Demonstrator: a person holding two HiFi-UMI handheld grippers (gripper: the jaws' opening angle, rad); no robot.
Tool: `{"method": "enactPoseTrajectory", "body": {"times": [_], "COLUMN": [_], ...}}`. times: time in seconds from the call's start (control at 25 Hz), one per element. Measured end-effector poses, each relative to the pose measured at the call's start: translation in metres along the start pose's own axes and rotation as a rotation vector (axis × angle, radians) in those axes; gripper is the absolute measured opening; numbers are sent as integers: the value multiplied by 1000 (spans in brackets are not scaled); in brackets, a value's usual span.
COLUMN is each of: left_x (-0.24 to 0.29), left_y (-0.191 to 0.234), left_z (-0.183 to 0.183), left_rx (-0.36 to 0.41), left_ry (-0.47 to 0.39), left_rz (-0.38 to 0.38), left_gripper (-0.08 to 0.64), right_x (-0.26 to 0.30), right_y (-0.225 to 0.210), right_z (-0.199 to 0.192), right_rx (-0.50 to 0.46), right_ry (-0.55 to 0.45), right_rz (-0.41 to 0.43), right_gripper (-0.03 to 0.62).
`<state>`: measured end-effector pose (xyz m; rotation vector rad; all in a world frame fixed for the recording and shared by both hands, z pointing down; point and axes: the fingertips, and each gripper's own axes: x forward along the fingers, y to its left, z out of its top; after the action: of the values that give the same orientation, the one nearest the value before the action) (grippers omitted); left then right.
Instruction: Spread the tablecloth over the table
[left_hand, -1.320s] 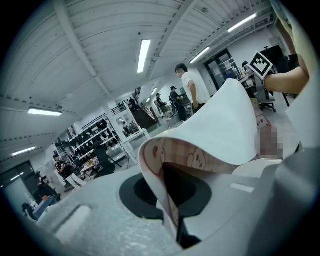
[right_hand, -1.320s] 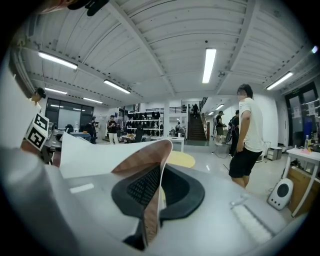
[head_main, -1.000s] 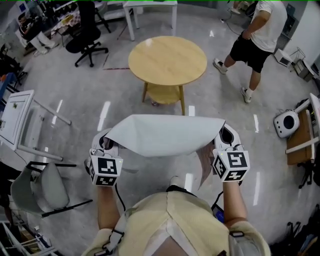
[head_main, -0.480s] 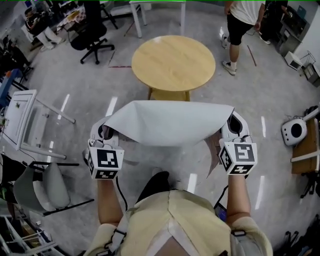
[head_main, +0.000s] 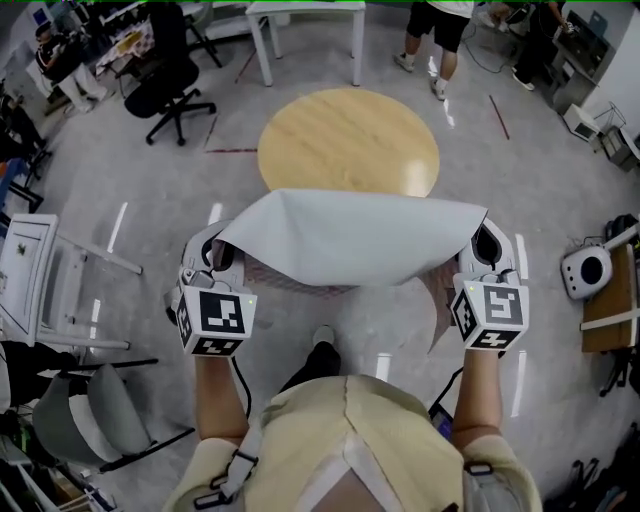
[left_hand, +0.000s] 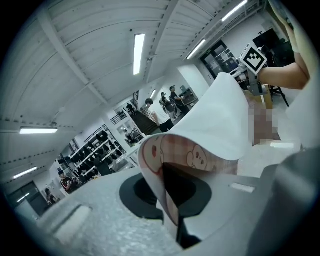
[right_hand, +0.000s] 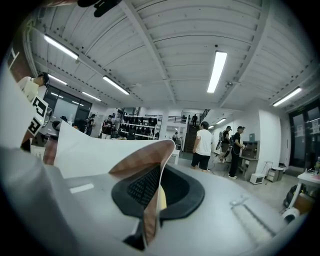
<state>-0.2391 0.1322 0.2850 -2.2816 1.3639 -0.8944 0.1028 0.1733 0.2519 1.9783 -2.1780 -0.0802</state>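
The tablecloth, white on its upper side with a pink checked print underneath, hangs stretched between my two grippers at chest height. My left gripper is shut on its left corner and my right gripper is shut on its right corner. The round wooden table stands just ahead, and the cloth's far edge overlaps its near rim in the head view. In the left gripper view the cloth curls up out of the closed left gripper. In the right gripper view the cloth is pinched in the right gripper.
A black office chair and a white desk stand beyond the table, with people's legs at the back. A white rack and grey chair are on the left. A white round device sits on the floor at right.
Both grippers have carried the cloth forward and a little up; the round table is now much nearer, its near rim under the cloth's edge. The standing person has receded to the top.
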Motion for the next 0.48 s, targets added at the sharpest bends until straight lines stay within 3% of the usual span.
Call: {"method": "enactPoseTrajectory", "body": {"times": [0.48], "left_x": [109], "left_y": [76], "left_z": [31], "left_rx": [91], "left_ry": [-111], "left_rz": [-51], "left_gripper": [5], "right_x": [101], "right_y": [-21], "right_z": [42], "right_rx": [-41], "right_ry": [-45], "right_rz": [-140], "right_gripper": [8]}}
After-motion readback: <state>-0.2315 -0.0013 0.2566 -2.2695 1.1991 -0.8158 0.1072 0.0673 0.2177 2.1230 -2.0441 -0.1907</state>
